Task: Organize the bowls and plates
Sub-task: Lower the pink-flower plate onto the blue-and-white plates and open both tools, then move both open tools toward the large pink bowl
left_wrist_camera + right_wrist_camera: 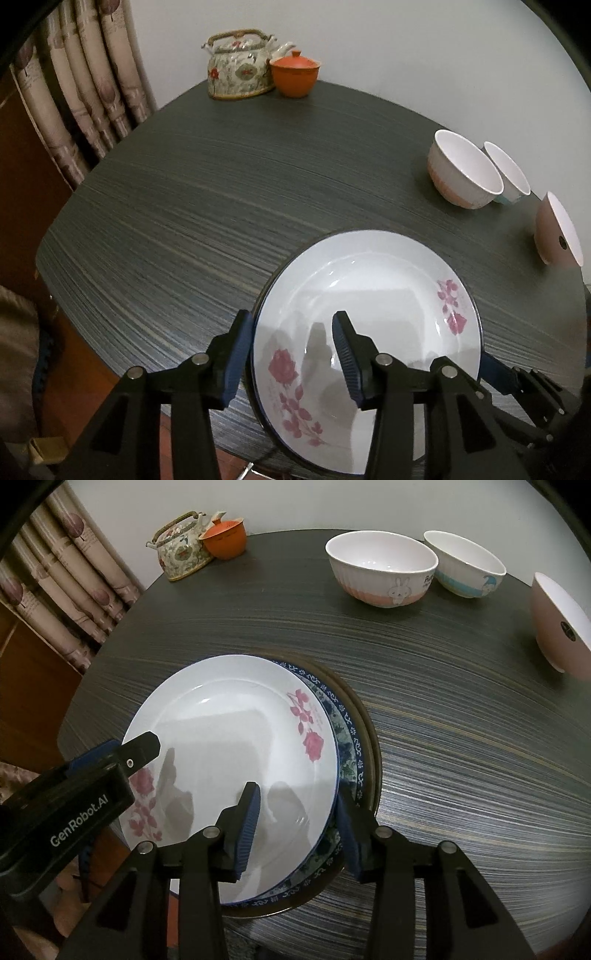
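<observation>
A white plate with pink roses (369, 295) (229, 738) lies on top of a stack, over a blue-patterned plate (351, 738) and a dark brown-rimmed one (371, 746). My left gripper (291, 354) straddles the white plate's left rim, one finger outside and one over the plate, with the pads clear of it. My right gripper (299, 830) straddles the stack's right rim the same way, jaws apart. Each gripper shows in the other's view: the left gripper (122, 753) and the right gripper (509, 376). Three bowls stand at the back right: a pink rabbit bowl (380, 568), a blue-banded bowl (465, 568) and a pink bowl (557, 635).
A flowered teapot (240, 66) and an orange lidded cup (295, 74) stand at the far edge of the dark striped table (184, 203). A curtain (85, 92) hangs beyond the table's left side. The stack sits near the table's front edge.
</observation>
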### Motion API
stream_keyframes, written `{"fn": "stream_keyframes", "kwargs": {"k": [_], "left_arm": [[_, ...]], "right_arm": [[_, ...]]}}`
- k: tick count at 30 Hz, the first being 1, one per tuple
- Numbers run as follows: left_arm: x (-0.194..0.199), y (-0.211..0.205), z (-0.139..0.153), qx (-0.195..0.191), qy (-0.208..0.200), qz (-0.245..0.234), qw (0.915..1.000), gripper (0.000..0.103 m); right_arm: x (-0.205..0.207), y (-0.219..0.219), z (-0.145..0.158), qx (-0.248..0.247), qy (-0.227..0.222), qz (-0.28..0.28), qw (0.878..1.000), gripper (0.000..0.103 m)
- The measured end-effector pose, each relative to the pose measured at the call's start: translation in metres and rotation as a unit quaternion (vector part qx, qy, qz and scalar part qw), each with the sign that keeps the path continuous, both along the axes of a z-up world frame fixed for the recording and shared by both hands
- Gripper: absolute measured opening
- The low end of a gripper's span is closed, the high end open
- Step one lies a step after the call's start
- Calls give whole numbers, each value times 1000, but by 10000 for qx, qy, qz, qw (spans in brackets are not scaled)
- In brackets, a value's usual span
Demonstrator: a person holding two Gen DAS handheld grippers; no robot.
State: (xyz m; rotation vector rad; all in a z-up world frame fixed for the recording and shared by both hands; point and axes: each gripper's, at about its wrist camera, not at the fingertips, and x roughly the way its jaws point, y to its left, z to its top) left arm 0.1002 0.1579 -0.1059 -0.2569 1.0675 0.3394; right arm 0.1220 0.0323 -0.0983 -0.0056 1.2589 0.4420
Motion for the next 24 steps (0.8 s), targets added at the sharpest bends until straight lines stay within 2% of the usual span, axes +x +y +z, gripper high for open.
{"fn": "stream_keyframes", "kwargs": {"k": [1,3,7,13,19,24], "left_arm": [[2,-6,2,20,-53,-33,10000,46],[0,-7,5,106,-118,-77,9998,46],[1,-13,8,253,-154,-153,9994,46],[-2,-17,12,483,-217,-153,9985,46],[-5,-22,16,597,-267,-222,9976,46],[-5,-25,17,725,-274,-257,9967,46]], "right_arm": [[0,-1,1,30,-5,-7,10000,42],[-1,-2,4,125,-56,-25,9999,50],[-7,-6,17,134,-384,-28,9992,54],[-13,-30,24,481,-464,-339,9972,54],[-24,-56,30,348,-961,-717,9922,54],[-28,-78,26,343,-1079,-907,9894,54]]}}
